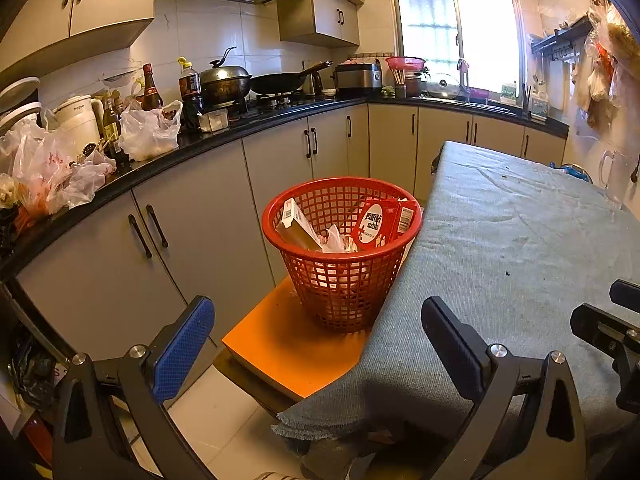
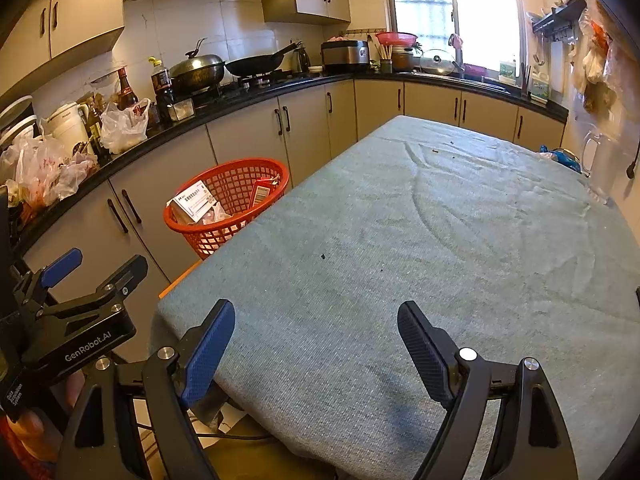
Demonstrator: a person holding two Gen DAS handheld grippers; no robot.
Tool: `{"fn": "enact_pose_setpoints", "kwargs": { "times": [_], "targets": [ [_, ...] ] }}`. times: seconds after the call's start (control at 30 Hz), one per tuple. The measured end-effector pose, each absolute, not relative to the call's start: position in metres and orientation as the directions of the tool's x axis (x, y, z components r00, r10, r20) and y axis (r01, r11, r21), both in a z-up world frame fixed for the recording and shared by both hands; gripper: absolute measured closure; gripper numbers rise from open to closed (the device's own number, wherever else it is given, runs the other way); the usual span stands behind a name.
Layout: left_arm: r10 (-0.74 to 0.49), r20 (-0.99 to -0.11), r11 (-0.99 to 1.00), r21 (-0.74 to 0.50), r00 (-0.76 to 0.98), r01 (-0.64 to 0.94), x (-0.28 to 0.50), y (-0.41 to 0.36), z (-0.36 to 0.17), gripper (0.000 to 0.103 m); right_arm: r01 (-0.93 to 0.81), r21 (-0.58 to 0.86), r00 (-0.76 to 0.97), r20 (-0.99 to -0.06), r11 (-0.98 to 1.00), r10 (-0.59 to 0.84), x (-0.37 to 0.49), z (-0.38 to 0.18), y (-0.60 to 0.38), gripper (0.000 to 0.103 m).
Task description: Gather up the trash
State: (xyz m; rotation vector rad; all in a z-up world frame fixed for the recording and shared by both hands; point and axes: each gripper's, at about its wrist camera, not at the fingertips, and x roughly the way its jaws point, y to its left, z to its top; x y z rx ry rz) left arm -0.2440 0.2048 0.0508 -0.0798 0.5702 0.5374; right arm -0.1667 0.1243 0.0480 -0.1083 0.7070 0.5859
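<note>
A red mesh basket (image 1: 340, 264) stands on an orange stool (image 1: 288, 356) beside the table; it also shows in the right wrist view (image 2: 236, 184). It holds a red box (image 1: 378, 224), a white-and-tan box (image 1: 296, 226) and crumpled wrappers (image 1: 336, 242). My left gripper (image 1: 320, 344) is open and empty, short of the basket. My right gripper (image 2: 316, 344) is open and empty above the table's near edge. The left gripper's body (image 2: 76, 320) shows at the left of the right wrist view.
A table under a grey-green cloth (image 2: 420, 240) carries small dark specks (image 2: 323, 256). A black counter (image 1: 200, 140) with plastic bags (image 1: 150, 130), bottles, a wok and pans runs along the left and back. Cabinets (image 1: 200, 232) stand below. A glass jug (image 2: 600, 164) stands at the far right.
</note>
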Motion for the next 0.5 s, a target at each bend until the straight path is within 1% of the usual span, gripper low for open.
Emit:
{"fn": "enact_pose_setpoints", "kwargs": {
  "times": [0.5],
  "targets": [
    [0.455,-0.542,0.862,0.068,0.706,-0.503,-0.2439,0.2067,0.0476,0.0,-0.539,0.107,0.597,-0.651,0.836,0.468,-0.1644,0.0453,0.1236,0.016]
  ]
}}
